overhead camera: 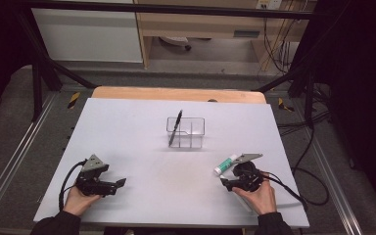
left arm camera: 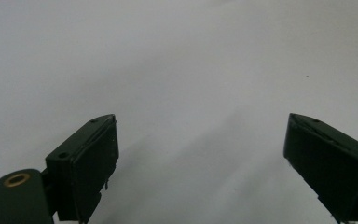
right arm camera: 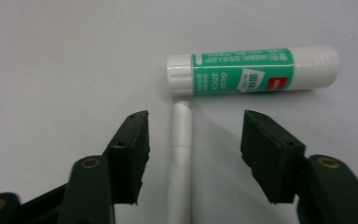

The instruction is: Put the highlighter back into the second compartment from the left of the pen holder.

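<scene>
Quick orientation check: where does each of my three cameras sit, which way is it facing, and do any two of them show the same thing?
High view: above the person's side, looking forward and down on the table; both hands and grippers enter from below.
Left gripper view: rides the left gripper, looking along its open jaws at bare table.
Right gripper view: rides the right gripper; open jaws straddle a white pen below the glue stick.
Shared: the glue stick, also in the high view.

Green/white glue stick [right arm camera: 253, 72] lies flat on tabletop [overhead camera: 142, 186], white pen [right arm camera: 181, 158] lengthwise w/ tip just at it; black pen [overhead camera: 176, 128] stands tilted in clear divided organizer [overhead camera: 186, 132] mid-tabletop.
</scene>
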A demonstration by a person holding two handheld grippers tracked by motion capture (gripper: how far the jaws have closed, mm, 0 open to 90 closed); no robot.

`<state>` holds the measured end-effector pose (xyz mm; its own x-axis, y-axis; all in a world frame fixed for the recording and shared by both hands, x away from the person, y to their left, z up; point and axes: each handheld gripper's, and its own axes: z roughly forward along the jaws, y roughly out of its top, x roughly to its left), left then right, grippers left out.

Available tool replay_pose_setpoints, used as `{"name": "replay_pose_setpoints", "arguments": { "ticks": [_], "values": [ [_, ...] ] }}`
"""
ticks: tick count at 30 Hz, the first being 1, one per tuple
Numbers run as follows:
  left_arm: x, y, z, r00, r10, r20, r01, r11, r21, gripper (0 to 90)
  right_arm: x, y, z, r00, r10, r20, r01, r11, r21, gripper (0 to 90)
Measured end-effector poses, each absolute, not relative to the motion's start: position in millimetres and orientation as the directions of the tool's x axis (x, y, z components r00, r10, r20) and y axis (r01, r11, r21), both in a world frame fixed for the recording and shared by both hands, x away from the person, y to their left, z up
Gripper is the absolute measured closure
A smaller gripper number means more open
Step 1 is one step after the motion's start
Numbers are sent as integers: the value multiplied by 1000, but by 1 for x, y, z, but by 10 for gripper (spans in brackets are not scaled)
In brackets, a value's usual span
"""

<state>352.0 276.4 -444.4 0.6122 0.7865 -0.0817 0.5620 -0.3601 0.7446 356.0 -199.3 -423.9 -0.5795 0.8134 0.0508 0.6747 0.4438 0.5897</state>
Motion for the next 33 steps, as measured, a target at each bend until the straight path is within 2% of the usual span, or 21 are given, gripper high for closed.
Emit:
{"name": "replay_pose_setpoints", "arguments": {
  "ticks": [4,9,27,33],
  "values": [
    [352,277,-444,610,788,-85,565,-357,744,100,355,-197,-426,-575,815,68,696,444,565,534],
    [352,277,-444,611,786,-88,564,-355,746,100,351,-197,-426,-569,818,85,722,448,526,592],
    [351,279,-443,613,785,-85,561,-357,747,100,347,-200,-428,-539,835,110,764,430,481,728],
    [351,279,-443,614,785,-81,560,-361,746,100,346,-199,-430,-548,833,81,758,453,469,775]
  ]
}}
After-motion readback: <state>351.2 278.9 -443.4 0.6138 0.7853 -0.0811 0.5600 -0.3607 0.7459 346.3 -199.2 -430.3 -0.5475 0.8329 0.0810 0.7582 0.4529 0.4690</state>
